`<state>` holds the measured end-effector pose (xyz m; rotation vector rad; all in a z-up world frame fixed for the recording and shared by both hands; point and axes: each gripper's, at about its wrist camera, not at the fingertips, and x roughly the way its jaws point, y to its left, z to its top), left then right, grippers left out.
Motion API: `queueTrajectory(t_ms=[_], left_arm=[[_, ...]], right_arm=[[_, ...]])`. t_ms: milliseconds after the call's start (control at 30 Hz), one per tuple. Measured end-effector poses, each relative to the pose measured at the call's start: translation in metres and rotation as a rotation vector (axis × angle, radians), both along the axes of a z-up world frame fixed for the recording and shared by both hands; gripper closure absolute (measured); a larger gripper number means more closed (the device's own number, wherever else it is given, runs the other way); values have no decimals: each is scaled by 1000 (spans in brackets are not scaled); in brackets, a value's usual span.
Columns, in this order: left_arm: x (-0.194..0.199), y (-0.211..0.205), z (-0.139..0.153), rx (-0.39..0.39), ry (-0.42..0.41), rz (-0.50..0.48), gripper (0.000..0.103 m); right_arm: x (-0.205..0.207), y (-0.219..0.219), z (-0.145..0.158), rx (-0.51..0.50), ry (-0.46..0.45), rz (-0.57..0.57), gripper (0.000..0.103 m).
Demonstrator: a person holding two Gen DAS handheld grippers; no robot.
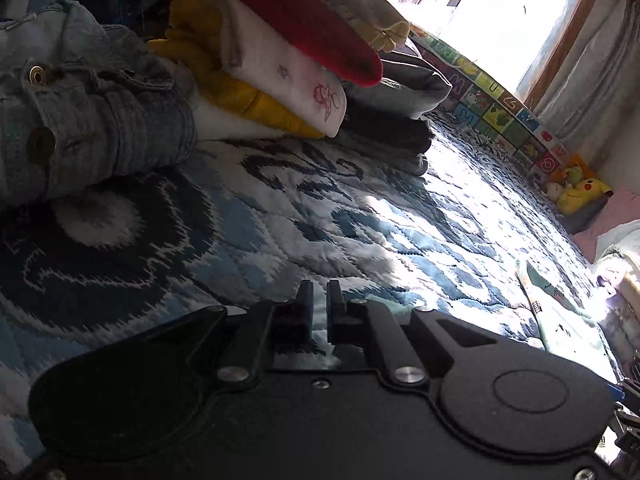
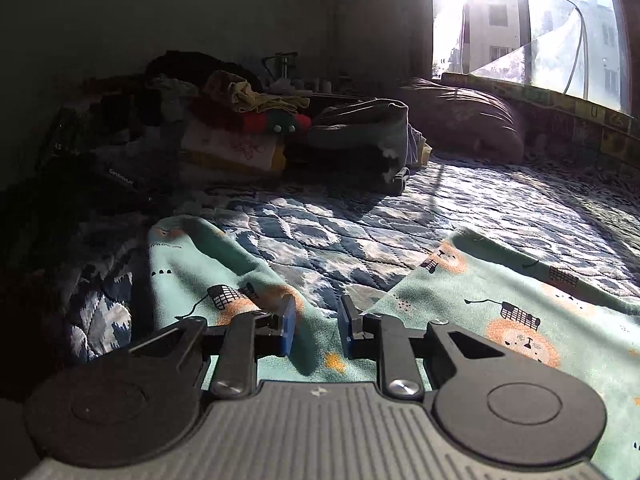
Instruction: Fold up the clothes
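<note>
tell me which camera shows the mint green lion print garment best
The right wrist view. The mint green garment fills the foreground there, spread on the quilt under the open right gripper, with its lion prints clear. The left wrist view catches only a narrow, sunlit strip of it at the right edge.

Both wrist cameras sit low over the quilt (image 1: 280, 216), facing the window (image 2: 520, 20); both show the folded pile (image 1: 280, 60).
</note>
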<state>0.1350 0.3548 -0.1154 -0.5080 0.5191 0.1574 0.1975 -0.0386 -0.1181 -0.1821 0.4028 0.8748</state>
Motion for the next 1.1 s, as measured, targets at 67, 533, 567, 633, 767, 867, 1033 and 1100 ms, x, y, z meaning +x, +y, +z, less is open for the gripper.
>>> queueTrajectory(t_ms=[67,533,567,633,767,867,1033,1100], left_arm=[[-7,-14,7,20,-42,-54,101],[56,-119,-24,163,29,-247,98],[54,-100,-26,93,35,-155,98],[42,-68,-27,17,36,-5,98],[24,-57,-15,37,18,61,98],[11,-76,2,13,-52,-27,96],[9,-142,-10,-16,-30,-300,76],[8,-147,-29,102,34,-255,94]], right_arm=[[10,8,-4,-10,24,-1,87],[31,11,-26,-11,139,-65,89],[33,10,-26,-5,147,-66,89],[34,8,-26,4,158,-69,88],[28,9,-22,-6,121,-80,82],[9,9,-8,-4,43,-37,80],[-34,27,-15,-166,-43,167,82],[-41,30,-25,-205,-54,169,82]])
